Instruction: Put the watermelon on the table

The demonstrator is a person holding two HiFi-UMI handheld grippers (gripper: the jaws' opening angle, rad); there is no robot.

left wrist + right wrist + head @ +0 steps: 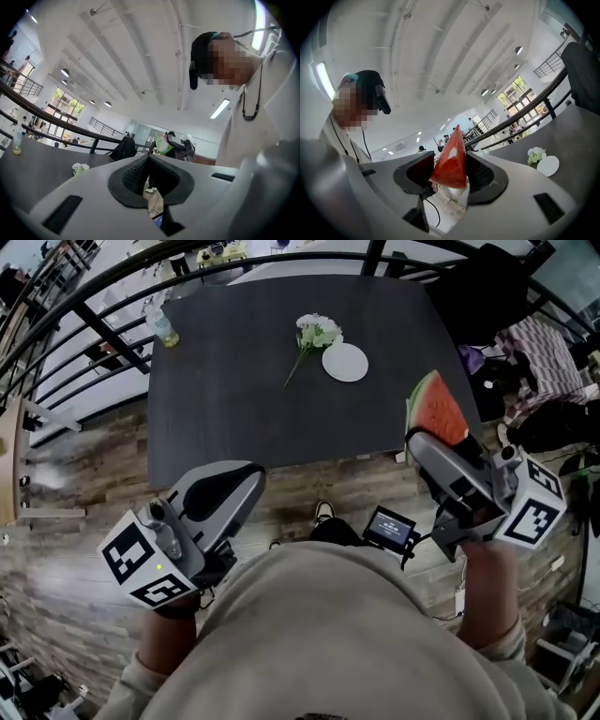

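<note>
A red watermelon wedge (437, 409) with a green rind sticks up from my right gripper (424, 442), which is shut on it, near the front right corner of the dark table (234, 381). The right gripper view shows the wedge (451, 161) pinched between the jaws, its tip pointing up. My left gripper (246, 474) hangs over the wooden floor just in front of the table's front edge. Its jaws are shut with nothing between them (149, 180).
On the table lie a white plate (345, 362) and a bunch of white flowers (315, 334) toward the back right, and a bottle (161, 326) stands at the back left corner. Railings run along the left and back. Bags and clutter (525, 362) sit right of the table.
</note>
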